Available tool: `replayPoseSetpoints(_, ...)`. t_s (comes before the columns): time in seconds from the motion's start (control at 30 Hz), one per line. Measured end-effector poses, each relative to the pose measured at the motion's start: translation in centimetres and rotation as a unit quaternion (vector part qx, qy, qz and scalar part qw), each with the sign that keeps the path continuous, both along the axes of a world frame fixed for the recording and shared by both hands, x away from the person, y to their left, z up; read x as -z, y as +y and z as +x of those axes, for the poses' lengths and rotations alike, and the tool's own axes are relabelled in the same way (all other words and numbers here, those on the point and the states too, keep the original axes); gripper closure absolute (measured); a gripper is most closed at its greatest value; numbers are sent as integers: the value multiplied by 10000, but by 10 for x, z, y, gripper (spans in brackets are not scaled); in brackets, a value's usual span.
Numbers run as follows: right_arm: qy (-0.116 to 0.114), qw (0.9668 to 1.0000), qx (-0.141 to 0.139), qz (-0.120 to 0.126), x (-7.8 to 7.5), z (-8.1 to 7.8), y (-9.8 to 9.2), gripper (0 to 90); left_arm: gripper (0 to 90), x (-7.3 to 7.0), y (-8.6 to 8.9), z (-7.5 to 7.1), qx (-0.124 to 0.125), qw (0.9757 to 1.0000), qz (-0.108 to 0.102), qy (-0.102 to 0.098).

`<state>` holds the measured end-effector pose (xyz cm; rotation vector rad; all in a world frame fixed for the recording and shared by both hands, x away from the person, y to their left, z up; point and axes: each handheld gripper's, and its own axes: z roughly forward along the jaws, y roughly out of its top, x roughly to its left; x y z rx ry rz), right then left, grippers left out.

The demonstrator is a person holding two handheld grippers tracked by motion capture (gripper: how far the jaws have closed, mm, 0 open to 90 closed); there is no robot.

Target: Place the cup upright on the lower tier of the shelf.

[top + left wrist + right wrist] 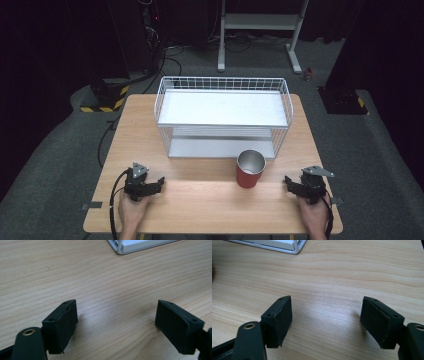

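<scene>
A red cup (249, 169) with a shiny metal inside stands upright on the wooden table (200, 200), just in front of a white wire shelf rack (223, 116). My left gripper (150, 184) rests near the table's front left, held by a hand, open and holding nothing; in its own view the jaws stand wide apart over bare wood (116, 315). My right gripper (296, 186) rests at the front right, to the right of the cup and apart from it, also open and holding nothing (325, 315).
The rack's white corner shows at the top of the left gripper view (122, 250) and the right gripper view (294, 248). Beyond the table lie grey carpet, black cables (107, 132) and a white stand's legs (295, 60).
</scene>
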<state>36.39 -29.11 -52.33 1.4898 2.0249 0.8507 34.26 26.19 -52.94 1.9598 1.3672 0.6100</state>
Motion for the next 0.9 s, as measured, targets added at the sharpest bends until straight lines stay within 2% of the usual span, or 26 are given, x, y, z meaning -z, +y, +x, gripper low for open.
replayPoseSetpoints(0.33, 8, 10000, 5, 3, 0, 0, 0, 248, 188, 0, 0, 0, -22, 10000, -13, 0)
replayPoseSetpoints(0.4, 25, 10000, 50, 58, 0, 0, 1, 218, 191, 0, 0, 0, -21, 10000, -5, 3)
replayPoseSetpoints(0.5, 77, 10000, -46, 30, 0, 1, 4, 170, 192, 0, 0, 0, -24, 10000, -7, 2)
replayPoseSetpoints(0.57, 125, 9998, -71, 98, -1, -1, 5, 156, 192, 0, 0, 0, -23, 10000, -7, 2)
replayPoseSetpoints(0.7, -130, 9994, -187, 264, -6, -9, 8, 143, 192, 0, 0, 0, -23, 10000, -6, 2)
replayPoseSetpoints(0.9, -291, 9979, -423, 394, -14, -20, 15, 138, 192, 0, 0, 0, -22, 10000, -6, 0)
